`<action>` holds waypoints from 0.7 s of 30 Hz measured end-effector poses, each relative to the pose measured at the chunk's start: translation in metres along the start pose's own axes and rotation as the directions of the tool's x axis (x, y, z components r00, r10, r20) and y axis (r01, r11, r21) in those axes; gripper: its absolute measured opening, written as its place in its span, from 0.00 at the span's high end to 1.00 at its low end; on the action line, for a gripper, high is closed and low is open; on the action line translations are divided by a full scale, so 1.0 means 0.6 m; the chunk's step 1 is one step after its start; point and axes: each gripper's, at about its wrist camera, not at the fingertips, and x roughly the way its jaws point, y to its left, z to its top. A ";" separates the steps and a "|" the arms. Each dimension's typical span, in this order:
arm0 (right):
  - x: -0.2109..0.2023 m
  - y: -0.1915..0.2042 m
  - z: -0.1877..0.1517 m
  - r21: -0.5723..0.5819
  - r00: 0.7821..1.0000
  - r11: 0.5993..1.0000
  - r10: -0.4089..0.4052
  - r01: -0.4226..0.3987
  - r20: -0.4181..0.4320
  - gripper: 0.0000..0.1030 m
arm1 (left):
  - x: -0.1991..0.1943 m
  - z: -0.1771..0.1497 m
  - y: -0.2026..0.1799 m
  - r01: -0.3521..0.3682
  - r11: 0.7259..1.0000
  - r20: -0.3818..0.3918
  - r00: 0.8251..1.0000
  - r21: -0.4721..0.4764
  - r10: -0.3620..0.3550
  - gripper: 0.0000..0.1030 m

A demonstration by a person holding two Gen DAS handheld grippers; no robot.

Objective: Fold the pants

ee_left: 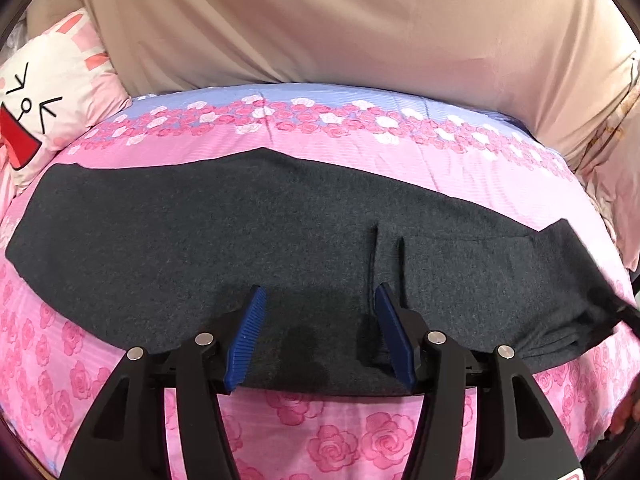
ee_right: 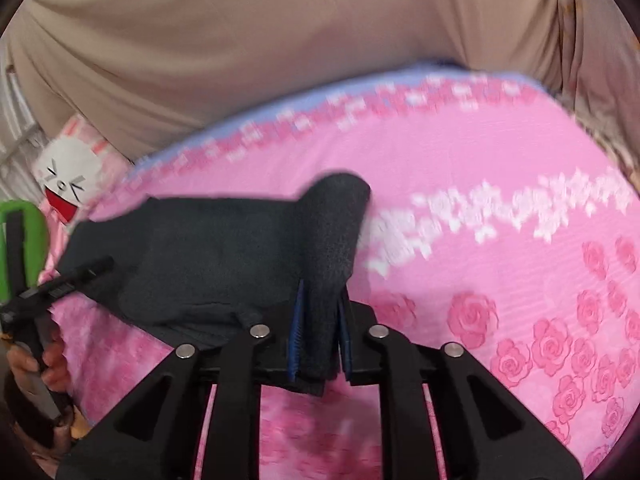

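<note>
Dark grey pants (ee_left: 224, 240) lie spread across a pink rose-print bed sheet (ee_left: 340, 440). My left gripper (ee_left: 320, 304) is open, its blue pads (ee_left: 248, 332) apart just above the pants' near edge, holding nothing. My right gripper (ee_right: 320, 312) is shut on the end of the pants (ee_right: 328, 264) and lifts it off the bed, so the cloth stands up in a folded hump (ee_right: 340, 196). The rest of the pants (ee_right: 192, 256) lies flat to the left. The left gripper (ee_right: 72, 276) shows at the left edge of the right wrist view.
A beige fabric wall (ee_left: 340, 20) rises behind the bed. A white and pink cartoon pillow (ee_left: 44, 96) sits at the far left, also in the right wrist view (ee_right: 68, 180). A blue stripe with roses (ee_left: 320, 108) borders the sheet's far side.
</note>
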 end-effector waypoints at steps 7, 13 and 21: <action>0.024 0.164 0.057 -0.193 0.991 0.981 0.051 -0.026 0.127 0.68 | -0.024 -0.005 0.045 -0.022 0.999 0.021 1.000 -0.040 0.023 0.42; -0.036 0.091 0.079 -0.135 0.971 0.972 -0.168 0.192 0.171 0.59 | -0.038 -0.013 0.086 -0.015 0.998 0.040 0.999 -0.060 0.017 0.40; 0.108 0.184 0.033 -0.194 0.990 0.975 0.089 -0.109 -0.109 0.52 | -0.019 -0.011 0.067 0.053 0.996 0.024 0.998 -0.067 -0.051 0.40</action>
